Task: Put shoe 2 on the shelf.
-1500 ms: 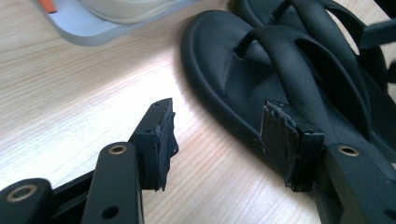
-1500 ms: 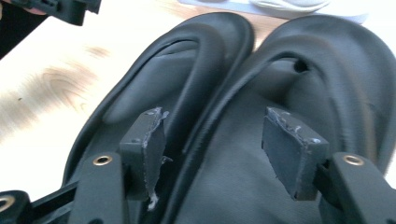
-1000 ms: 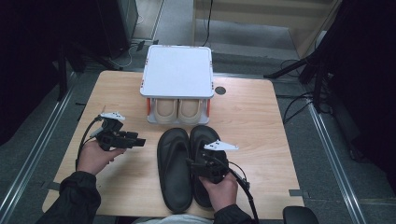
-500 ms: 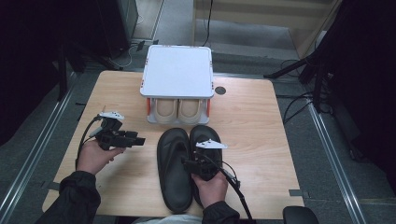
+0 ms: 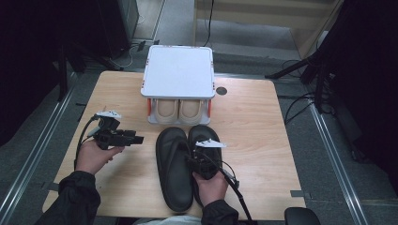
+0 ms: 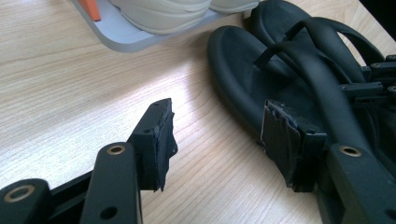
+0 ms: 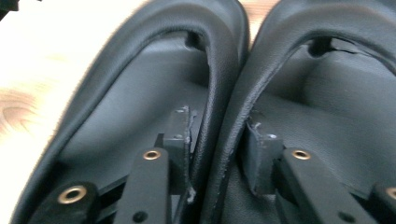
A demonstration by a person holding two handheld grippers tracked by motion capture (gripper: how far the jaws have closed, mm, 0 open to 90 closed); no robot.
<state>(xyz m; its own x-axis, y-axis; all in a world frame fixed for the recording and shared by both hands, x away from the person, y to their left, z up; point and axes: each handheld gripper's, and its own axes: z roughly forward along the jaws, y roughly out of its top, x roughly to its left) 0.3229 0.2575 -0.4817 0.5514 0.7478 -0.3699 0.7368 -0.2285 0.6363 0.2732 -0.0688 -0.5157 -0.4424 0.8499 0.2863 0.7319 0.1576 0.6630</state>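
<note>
Sandals pinched together at mid-table

On the table (image 5: 263,122), before the rack (image 5: 178,70) of pale shoes (image 5: 180,108), lay two black sandals (image 5: 174,168). The right gripper (image 5: 199,161) had just been closing, pads against their adjoining straps (image 7: 219,126); the left gripper (image 5: 133,139) hovered wide open, empty.

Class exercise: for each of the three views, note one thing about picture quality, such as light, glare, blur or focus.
High view: the table is evenly lit and the surroundings fall into darkness. Left gripper view: a bright patch of glare on the wood beside the sandals, jaws sharp. Right gripper view: soft and blurred throughout, the sandal straps smeared, the wood at left overexposed.
</note>
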